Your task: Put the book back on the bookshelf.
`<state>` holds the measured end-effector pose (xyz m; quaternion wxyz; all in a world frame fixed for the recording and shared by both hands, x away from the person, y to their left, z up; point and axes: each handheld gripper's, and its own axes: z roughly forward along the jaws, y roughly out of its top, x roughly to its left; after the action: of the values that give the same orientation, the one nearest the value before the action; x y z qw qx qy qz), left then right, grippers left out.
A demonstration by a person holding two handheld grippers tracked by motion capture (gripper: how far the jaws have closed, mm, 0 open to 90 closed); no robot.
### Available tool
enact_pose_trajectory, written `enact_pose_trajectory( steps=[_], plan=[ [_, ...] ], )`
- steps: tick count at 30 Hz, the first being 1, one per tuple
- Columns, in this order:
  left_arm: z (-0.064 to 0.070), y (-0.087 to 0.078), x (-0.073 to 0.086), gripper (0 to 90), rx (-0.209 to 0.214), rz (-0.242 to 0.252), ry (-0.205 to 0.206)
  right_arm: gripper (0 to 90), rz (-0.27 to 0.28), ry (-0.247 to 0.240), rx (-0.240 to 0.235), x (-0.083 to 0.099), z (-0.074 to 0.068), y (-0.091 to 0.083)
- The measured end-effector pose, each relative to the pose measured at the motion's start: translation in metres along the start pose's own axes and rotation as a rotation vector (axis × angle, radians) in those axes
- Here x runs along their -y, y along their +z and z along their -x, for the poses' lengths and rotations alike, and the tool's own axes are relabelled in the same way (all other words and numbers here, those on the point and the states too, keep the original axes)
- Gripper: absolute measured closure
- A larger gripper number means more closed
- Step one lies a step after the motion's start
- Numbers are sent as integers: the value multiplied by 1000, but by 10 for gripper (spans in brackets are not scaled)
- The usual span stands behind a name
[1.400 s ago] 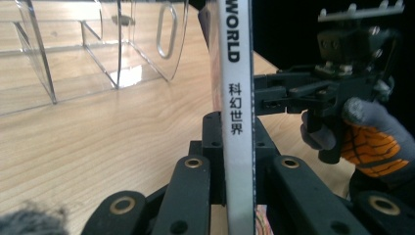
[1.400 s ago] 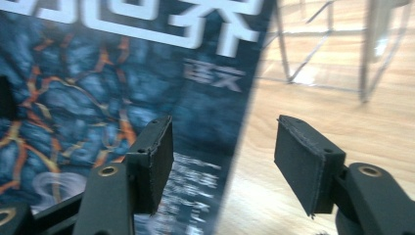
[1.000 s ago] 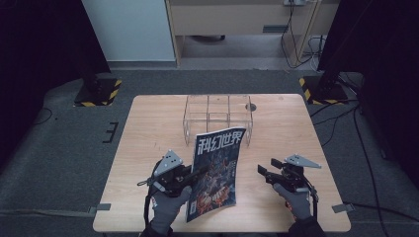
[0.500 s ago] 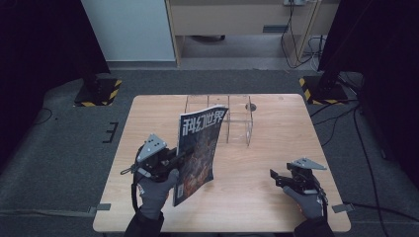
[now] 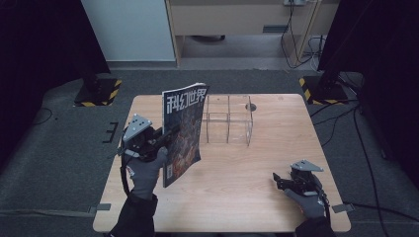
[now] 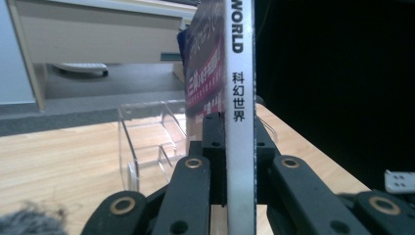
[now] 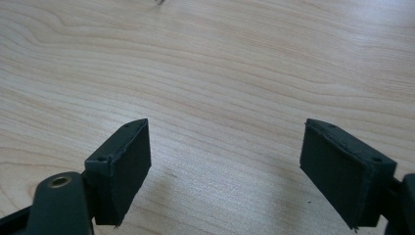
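Magazine (image 5: 184, 129) upright, lifted off table (image 5: 257, 168), just left of clear divider rack (image 5: 228, 119) | left gripper (image 5: 165, 137) clamped on its spine edge (keeps it vertical, likely for dropping into a rack slot) | right gripper (image 5: 277, 180) jaws spread, empty, parked low, well right of rack, clear of the carry.

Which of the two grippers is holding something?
The left gripper: its jaws clamp the spine of the upright magazine. The right gripper rests open above the table.

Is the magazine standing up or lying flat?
Standing up: the left hand-held gripper holds the magazine upright above the table.
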<state>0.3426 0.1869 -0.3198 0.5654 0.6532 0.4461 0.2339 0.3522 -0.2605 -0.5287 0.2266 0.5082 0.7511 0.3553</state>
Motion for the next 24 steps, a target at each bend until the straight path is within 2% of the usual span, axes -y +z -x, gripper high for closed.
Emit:
enact_pose_trajectory(
  steps=[8, 14, 17, 24],
  plan=[
    [-10, 11, -5, 820, -46, 25, -7, 176, -5, -3, 22, 1, 2, 2],
    [-19, 25, -8, 820, -86, 42, -20, 175, -12, 4, 32, 2, 3, 2],
    [-24, 35, -10, 820, -110, 54, -34, 173, -14, -8, 36, 2, 4, 3],
    [-32, 51, -12, 820, -139, 68, -54, 172, -13, -12, 41, 2, 4, 4]
  ],
)
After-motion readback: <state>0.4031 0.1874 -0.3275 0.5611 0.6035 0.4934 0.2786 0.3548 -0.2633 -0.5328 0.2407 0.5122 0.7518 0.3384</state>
